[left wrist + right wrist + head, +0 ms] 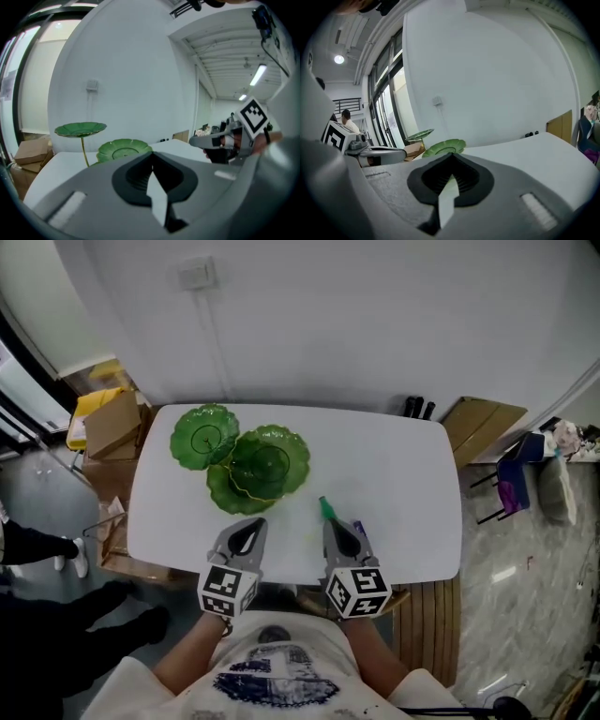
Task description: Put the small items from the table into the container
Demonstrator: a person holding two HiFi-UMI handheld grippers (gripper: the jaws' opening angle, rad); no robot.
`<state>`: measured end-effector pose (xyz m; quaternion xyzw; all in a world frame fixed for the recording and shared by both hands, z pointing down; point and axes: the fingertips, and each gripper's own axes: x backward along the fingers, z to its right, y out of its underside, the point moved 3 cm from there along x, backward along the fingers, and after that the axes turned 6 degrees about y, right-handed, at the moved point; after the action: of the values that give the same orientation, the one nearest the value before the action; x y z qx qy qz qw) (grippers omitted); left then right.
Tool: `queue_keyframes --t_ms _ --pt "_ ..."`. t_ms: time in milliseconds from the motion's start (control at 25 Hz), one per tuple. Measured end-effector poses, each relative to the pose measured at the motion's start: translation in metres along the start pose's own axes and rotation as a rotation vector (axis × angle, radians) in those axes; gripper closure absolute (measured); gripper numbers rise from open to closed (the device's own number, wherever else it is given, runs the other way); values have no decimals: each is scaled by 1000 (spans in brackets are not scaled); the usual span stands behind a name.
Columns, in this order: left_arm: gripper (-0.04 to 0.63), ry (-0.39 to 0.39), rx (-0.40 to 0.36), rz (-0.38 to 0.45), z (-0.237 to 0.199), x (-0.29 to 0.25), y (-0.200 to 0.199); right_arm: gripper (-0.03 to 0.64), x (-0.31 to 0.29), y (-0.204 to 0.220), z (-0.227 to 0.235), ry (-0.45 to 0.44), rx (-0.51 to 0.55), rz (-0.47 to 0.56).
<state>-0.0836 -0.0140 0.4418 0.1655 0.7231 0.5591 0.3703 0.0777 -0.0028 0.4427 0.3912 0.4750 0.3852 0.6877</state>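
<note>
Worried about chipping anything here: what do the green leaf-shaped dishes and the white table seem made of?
The green leaf-shaped dishes look like glazed ceramic or perhaps glass: smooth, faintly glossy, with scalloped edges. They sit on a thin gold-coloured stem, probably metal. The white rounded table looks like matte laminate or painted board: even colour, no grain; I cannot tell which.

Bare workroom or lab space, white table (394,484) beside a plain white wall (328,324) with a switch plate (197,275), cardboard boxes (111,423) by the polished grey floor (525,587), tall windows (386,93), exposed ceiling beams (225,44) with strip lights (258,75)
</note>
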Motion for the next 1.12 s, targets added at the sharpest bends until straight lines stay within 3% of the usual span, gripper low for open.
queue_keyframes --t_ms 320,640,1120 --pt "606 113 -24 -18 21 -38 1 618 7 15 31 82 -25 -22" --pt "606 237 -31 -55 39 -74 11 617 16 29 67 219 -7 -43" --pt "605 352 -43 -115 59 -121 25 615 18 53 107 337 -22 -97"
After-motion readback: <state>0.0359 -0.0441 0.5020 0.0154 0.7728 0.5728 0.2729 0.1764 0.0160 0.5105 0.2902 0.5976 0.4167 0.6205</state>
